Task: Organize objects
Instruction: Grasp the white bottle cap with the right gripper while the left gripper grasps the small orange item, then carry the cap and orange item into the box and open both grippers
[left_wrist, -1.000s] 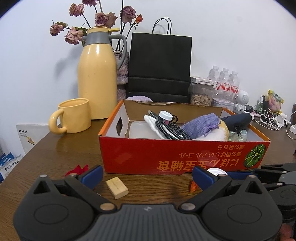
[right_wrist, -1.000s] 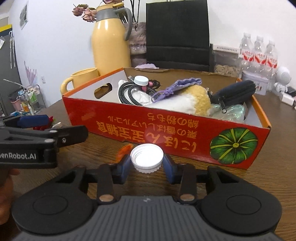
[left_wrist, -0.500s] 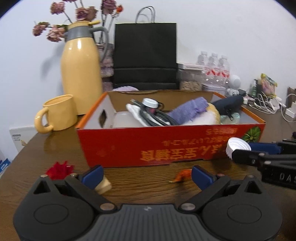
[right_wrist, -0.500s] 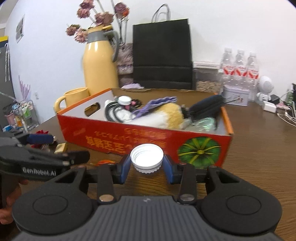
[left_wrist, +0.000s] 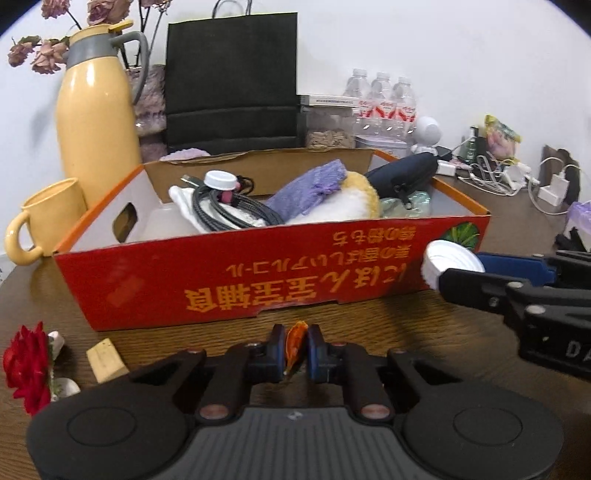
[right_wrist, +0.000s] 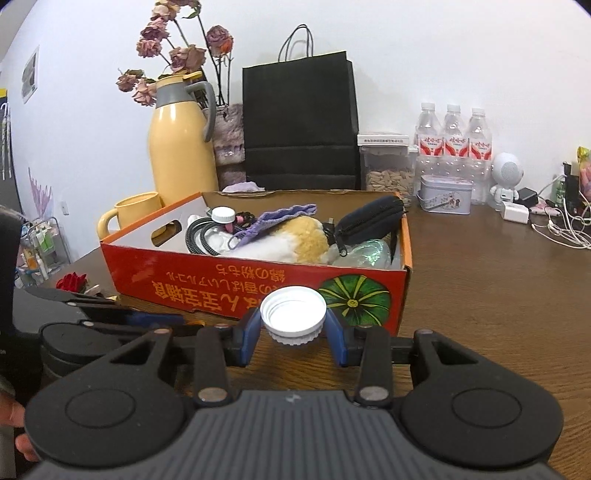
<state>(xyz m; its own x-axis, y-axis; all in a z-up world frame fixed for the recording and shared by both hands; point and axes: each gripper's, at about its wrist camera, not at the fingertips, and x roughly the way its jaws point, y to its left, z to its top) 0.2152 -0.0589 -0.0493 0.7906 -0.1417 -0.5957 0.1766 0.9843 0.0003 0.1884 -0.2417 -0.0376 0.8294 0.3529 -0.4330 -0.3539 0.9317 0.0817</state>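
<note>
A red cardboard box (left_wrist: 258, 280) full of cables, pouches and cloth stands on the wooden table. In front of it lies a small orange scrap (left_wrist: 296, 332). My left gripper (left_wrist: 295, 341) has the scrap between its blue pads; the jaws are closing and press on it. In the right wrist view my right gripper (right_wrist: 293, 328) is shut on a white bottle cap (right_wrist: 293, 310), held above the table before the box's front wall (right_wrist: 221, 284). The same cap (left_wrist: 448, 258) shows at the right of the left wrist view.
A wooden block (left_wrist: 107, 360) and a red flower (left_wrist: 27, 365) lie at the front left. A yellow mug (left_wrist: 48, 218), a yellow thermos (left_wrist: 98, 122) and a black paper bag (left_wrist: 231, 81) stand behind the box. Water bottles (right_wrist: 454, 140), a tin (right_wrist: 445, 199) and chargers (right_wrist: 515, 214) crowd the back right.
My left gripper slid right, away from the wooden block to the orange scrap, and its wide jaws closed around it. The right gripper carried the cap toward the box's right end.
</note>
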